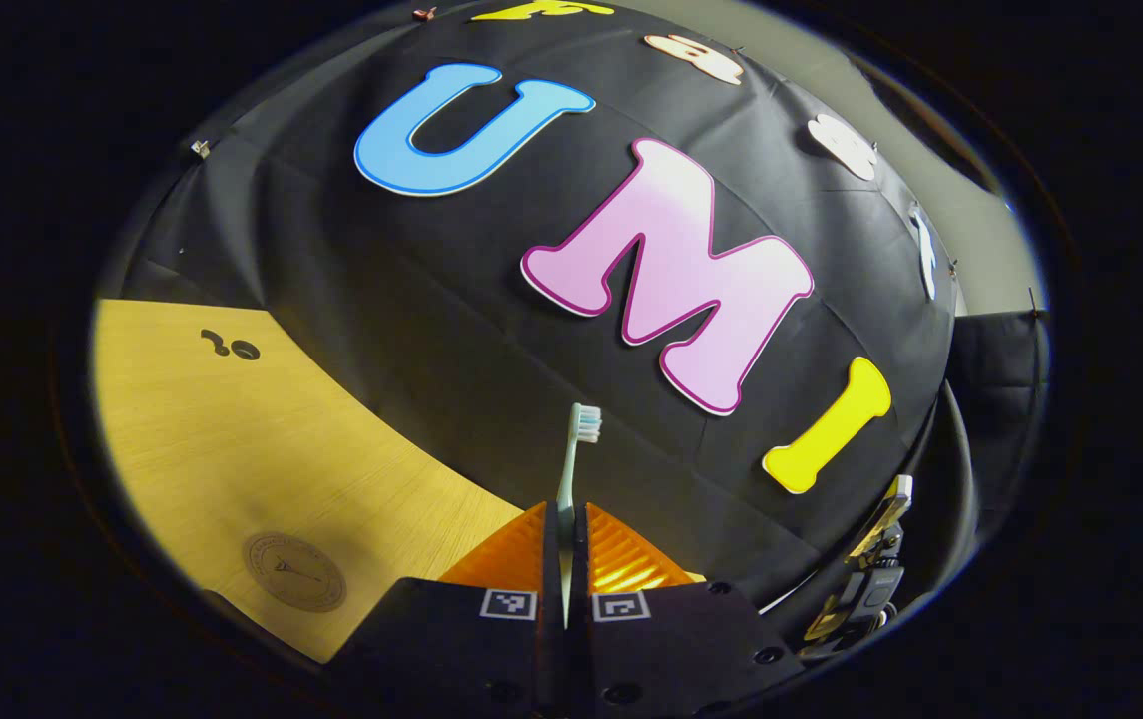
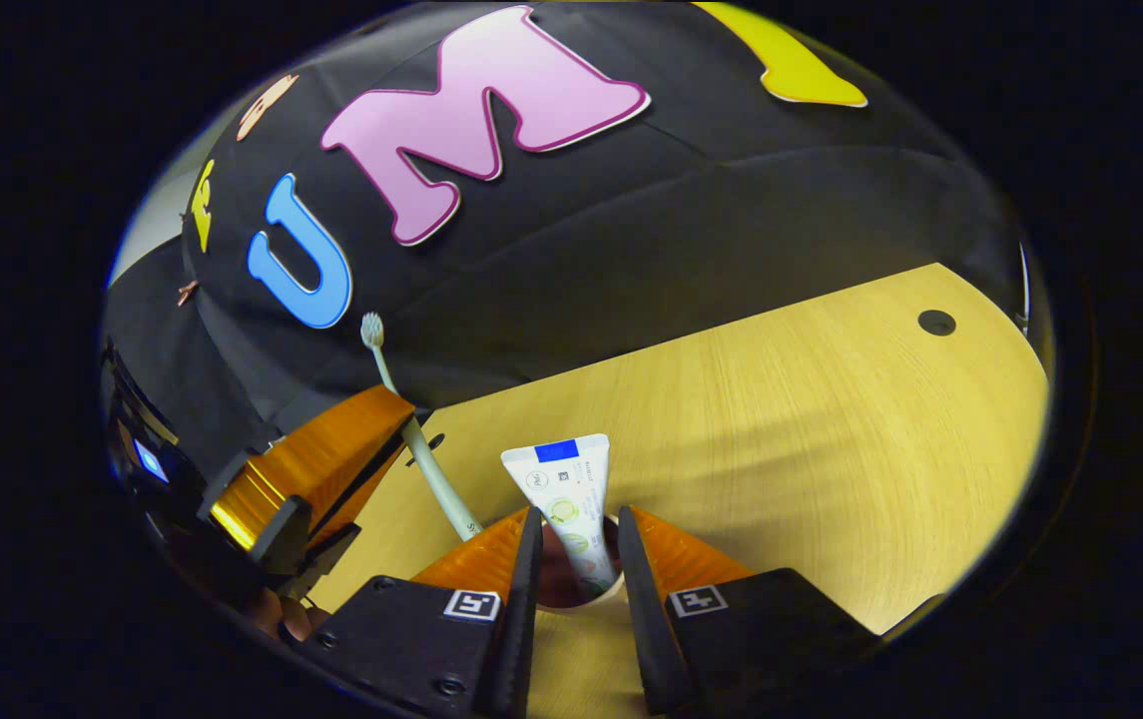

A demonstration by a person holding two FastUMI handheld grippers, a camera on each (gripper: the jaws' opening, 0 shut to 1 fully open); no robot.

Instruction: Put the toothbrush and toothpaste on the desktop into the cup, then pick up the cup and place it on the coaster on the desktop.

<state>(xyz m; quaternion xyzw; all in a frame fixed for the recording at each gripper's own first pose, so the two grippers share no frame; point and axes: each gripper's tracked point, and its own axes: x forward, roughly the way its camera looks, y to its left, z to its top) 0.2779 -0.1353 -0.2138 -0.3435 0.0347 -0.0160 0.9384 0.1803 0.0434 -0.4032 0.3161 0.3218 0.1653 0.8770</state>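
While clamping toothbrush (image 1: pixel 571 469), left claw (image 1: pixel 565 559) hovers.

Very little print is coming through sharply enough to read. The toothpaste tube (image 2: pixel 567 489), standing up just ahead of the right gripper (image 2: pixel 576 544) between its fingers, is carrying a blue band, round emblems and small lines of print, all too blurred to make out. The round coaster (image 1: pixel 293 571), lying on the counter (image 1: pixel 232 449) to the lower left of the left gripper (image 1: pixel 565 544), is showing a ring of tiny lettering around a central mark, also unreadable. Square coded markers are sitting on both grippers' bodies.
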